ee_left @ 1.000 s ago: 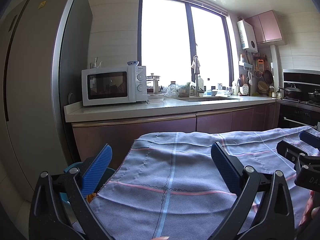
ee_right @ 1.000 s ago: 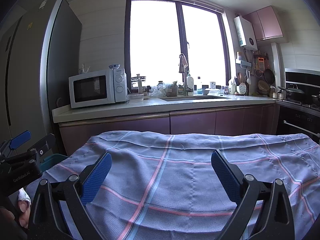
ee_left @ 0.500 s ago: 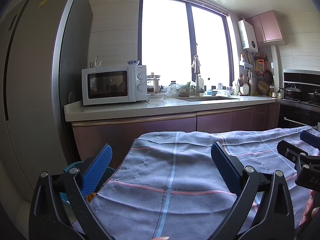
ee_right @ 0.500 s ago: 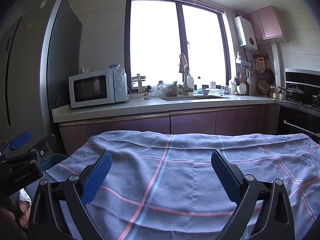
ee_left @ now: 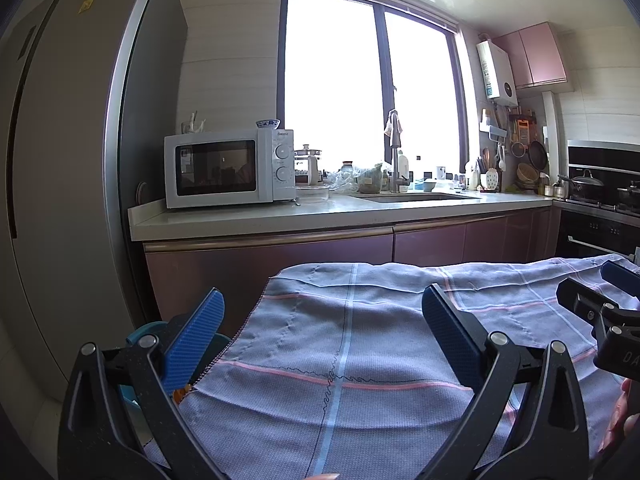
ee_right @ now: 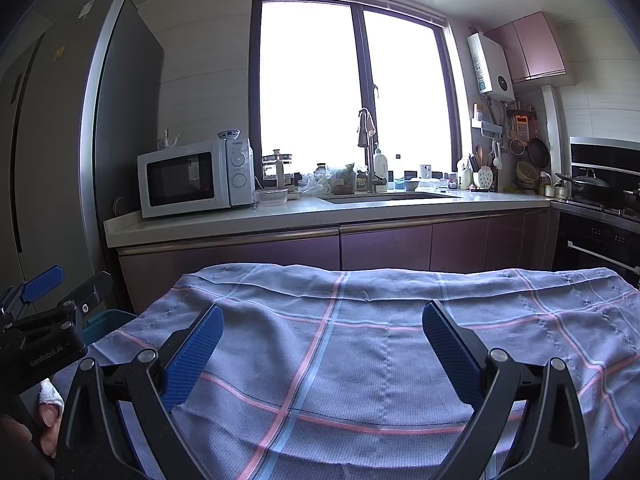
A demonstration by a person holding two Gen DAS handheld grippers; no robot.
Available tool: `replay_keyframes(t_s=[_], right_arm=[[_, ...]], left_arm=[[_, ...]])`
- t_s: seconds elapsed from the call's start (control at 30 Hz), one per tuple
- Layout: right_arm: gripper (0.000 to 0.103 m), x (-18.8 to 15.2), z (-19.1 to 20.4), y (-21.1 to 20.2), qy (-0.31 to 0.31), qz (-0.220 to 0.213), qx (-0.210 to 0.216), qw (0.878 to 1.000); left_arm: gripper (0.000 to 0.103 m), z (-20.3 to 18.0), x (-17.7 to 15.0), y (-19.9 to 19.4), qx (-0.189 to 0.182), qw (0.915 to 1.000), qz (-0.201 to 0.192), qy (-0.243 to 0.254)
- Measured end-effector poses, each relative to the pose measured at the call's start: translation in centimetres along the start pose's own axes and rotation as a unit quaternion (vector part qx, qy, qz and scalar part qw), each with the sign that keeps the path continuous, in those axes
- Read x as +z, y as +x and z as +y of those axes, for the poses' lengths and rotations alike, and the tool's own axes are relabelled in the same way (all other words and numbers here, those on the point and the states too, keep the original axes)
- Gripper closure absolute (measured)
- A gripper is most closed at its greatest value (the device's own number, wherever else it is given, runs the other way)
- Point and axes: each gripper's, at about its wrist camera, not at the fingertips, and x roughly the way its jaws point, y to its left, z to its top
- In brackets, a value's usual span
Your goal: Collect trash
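Trash itself cannot be made out in either view; the nearest sign of it is a blue bin (ee_left: 140, 336) low at the left edge of the cloth-covered surface, with a small orange scrap (ee_left: 182, 392) showing just beside the left claw's blue pad. Which way the scrap lies cannot be told, since the pad hides most of it. The bin also peeks out in the right wrist view (ee_right: 106, 322), beyond the cloth's left corner.

The left claw (ee_left: 320, 344) is spread wide and holds nothing, above the left part of a grey-blue checked cloth (ee_left: 360, 340) with pink and blue stripes. The right claw (ee_right: 322, 344) is likewise spread wide and empty, over the middle of the same cloth (ee_right: 360, 360), which lies bare and slightly rumpled. Each claw shows at the edge of the other's view, so the two sit side by side. A fingertip with a white bandage (ee_right: 50, 394) shows at the lower left of the right wrist view.

Beyond the cloth runs a counter (ee_left: 320, 214) on mauve cabinets, carrying a white microwave (ee_left: 228, 168), jars, and a sink with a tap under a bright window (ee_left: 372, 92). A tall grey fridge (ee_left: 60, 160) stands at the left, a stove with a pot (ee_left: 584, 184) at the right.
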Motion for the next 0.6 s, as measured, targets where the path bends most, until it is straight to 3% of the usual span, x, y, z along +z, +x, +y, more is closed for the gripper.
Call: replay_keyframes(t_s=[0.6], right_arm=[[0.007,0.05,0.03,0.08,0.0,0.0,0.0,1.0]], left_arm=[[0.006,-0.06,0.01,-0.03,0.0,1.0,0.001,-0.001]])
